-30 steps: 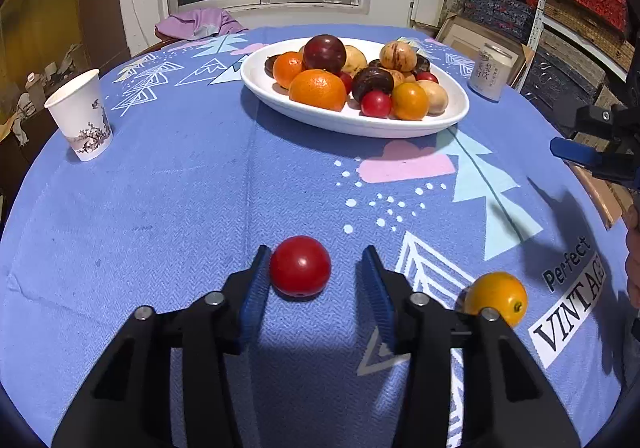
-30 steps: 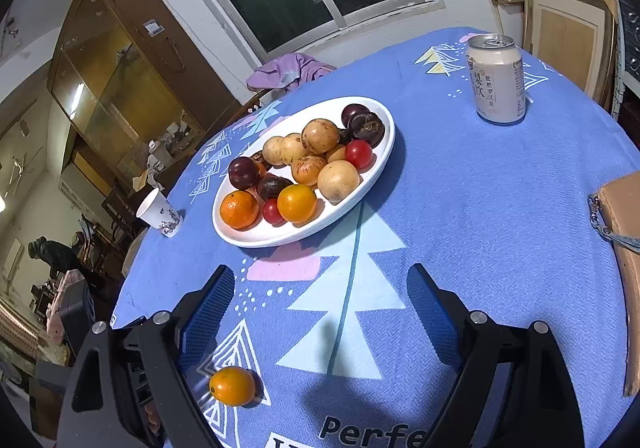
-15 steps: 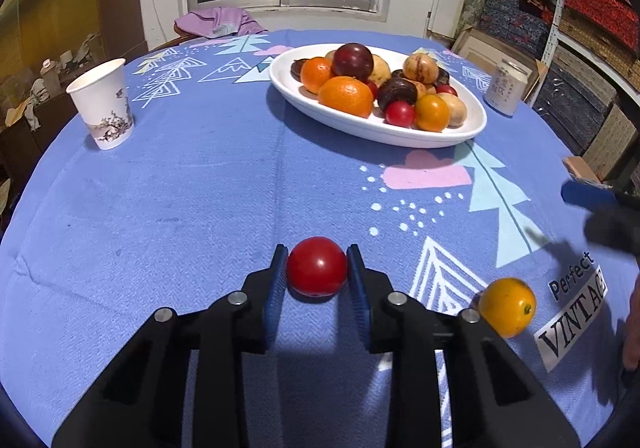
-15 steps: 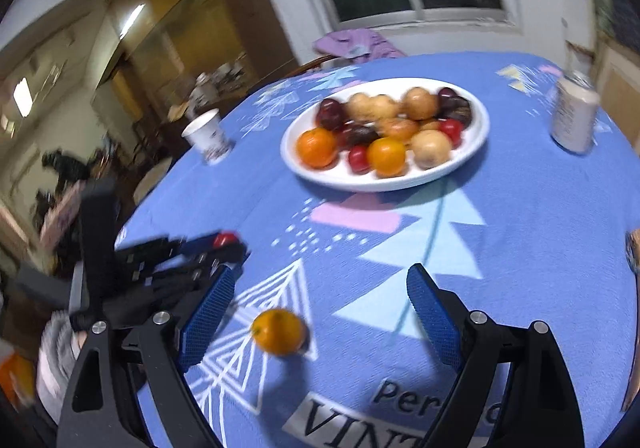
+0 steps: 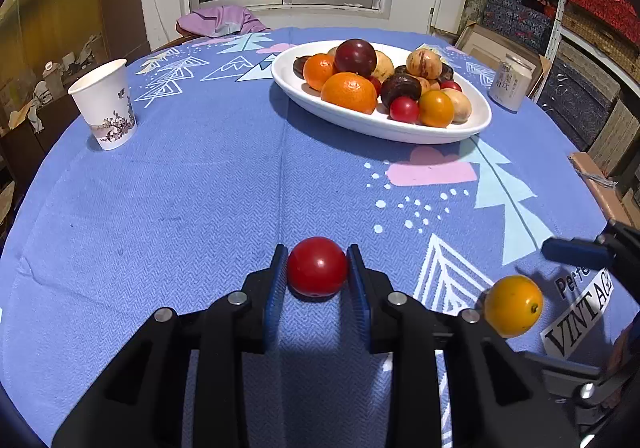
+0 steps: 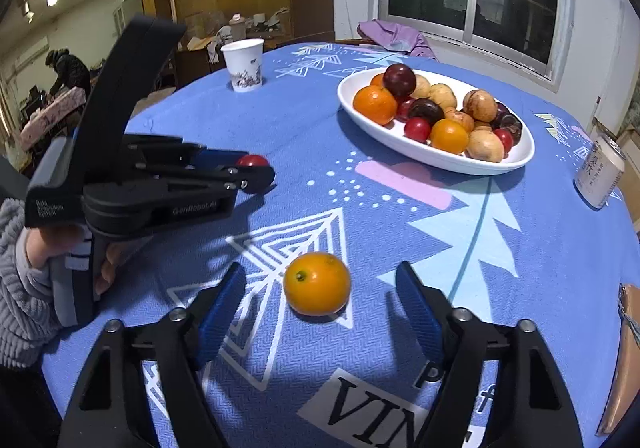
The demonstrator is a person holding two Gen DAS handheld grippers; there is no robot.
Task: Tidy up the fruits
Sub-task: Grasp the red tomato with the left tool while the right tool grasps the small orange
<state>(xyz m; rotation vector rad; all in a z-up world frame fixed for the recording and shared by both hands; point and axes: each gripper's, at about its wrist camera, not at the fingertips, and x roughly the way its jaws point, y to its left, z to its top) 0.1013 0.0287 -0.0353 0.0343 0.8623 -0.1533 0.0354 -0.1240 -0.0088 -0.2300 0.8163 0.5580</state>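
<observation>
My left gripper (image 5: 318, 268) is shut on a small red fruit (image 5: 317, 266) that rests on the blue tablecloth; both blue pads press its sides. In the right wrist view the same gripper (image 6: 256, 172) shows at the left with the red fruit (image 6: 252, 160) at its tip. A small orange (image 6: 317, 283) lies on the cloth between the fingers of my right gripper (image 6: 320, 300), whose jaws are closing with a gap still on each side. The orange (image 5: 513, 305) also shows at the right of the left wrist view. A white oval plate (image 5: 360, 122) piled with several fruits sits farther back.
A paper cup (image 5: 106, 104) stands at the table's left side, and a drink can (image 5: 512, 82) at the right beyond the plate. A purple cloth (image 5: 224, 20) lies at the far edge by the window. A person's grey sleeve (image 6: 20, 284) holds the left gripper.
My left gripper closed onto the red fruit. My right gripper swung over and rolled level, bringing the orange between its fingers, and its jaws have narrowed.
</observation>
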